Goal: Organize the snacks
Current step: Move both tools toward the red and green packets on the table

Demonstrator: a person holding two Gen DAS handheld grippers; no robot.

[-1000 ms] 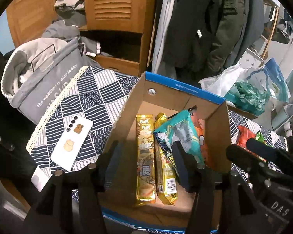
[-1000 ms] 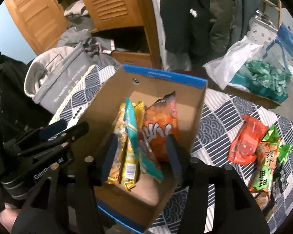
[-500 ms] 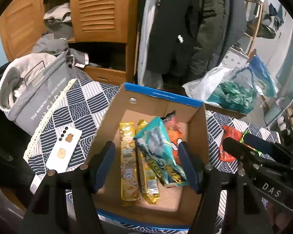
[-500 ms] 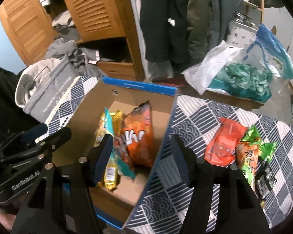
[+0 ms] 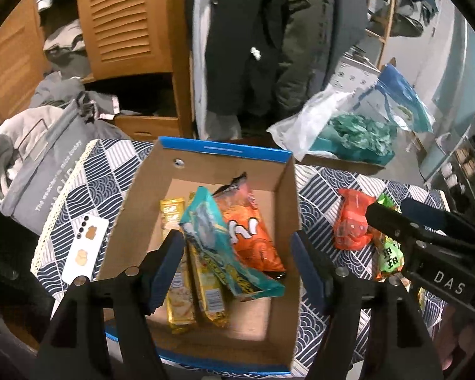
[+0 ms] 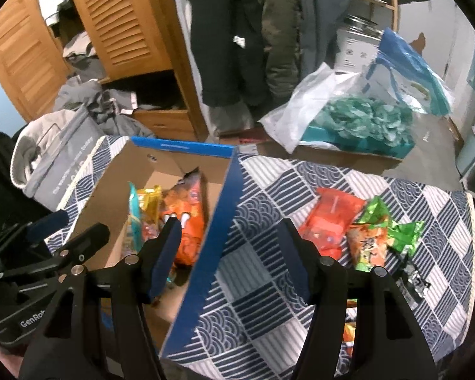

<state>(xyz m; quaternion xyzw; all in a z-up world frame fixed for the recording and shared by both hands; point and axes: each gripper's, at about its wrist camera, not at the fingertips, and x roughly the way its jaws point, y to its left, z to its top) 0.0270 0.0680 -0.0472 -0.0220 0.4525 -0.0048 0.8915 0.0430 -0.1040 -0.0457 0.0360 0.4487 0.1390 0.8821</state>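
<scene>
Behind everything, a wooden wardrobe (image 5: pixel 123 22) with louvred doors, dark coats (image 5: pixel 247 41) hanging beside it; upper parts cut off by the lens edge. In front, a bench under a blue-and-white patterned cloth (image 6: pixel 269 196), near edge out of view. On the cloth's left side, an open cardboard box (image 5: pixel 205 155) with blue rim; near wall partly masked by the left claw (image 5: pixel 237 269), jaws spread wide, holding nothing, hovering over the box. Inside the box: an orange chip bag (image 5: pixel 250 231) toward the right wall, a teal packet (image 5: pixel 212 231) lying slantwise across two yellow bars (image 5: pixel 174 215), lower ends of the bars blurred and partly behind the left finger. Print on all of them unreadable.

Right claw (image 6: pixel 228 253) likewise wide open and empty, straddling the box's right wall, one finger over the box, the other over bare cloth. From this view, the box (image 6: pixel 180 150) contents half hidden by that wall and finger.

Right of the box, well apart from it, on the cloth: a red packet (image 6: pixel 329 221), touching it a green-and-orange packet (image 6: pixel 373 237), then a green one (image 6: pixel 405 231); something dark (image 6: pixel 411 278) below them, too blurred to identify, more wrappers cut off behind the right finger.

Left of the box, a grey bag (image 5: pixel 44 171) at the bench edge and a white phone (image 5: pixel 85 250) on the cloth. Beyond the bench, plastic bags (image 6: pixel 348 110) with teal stuff inside.
</scene>
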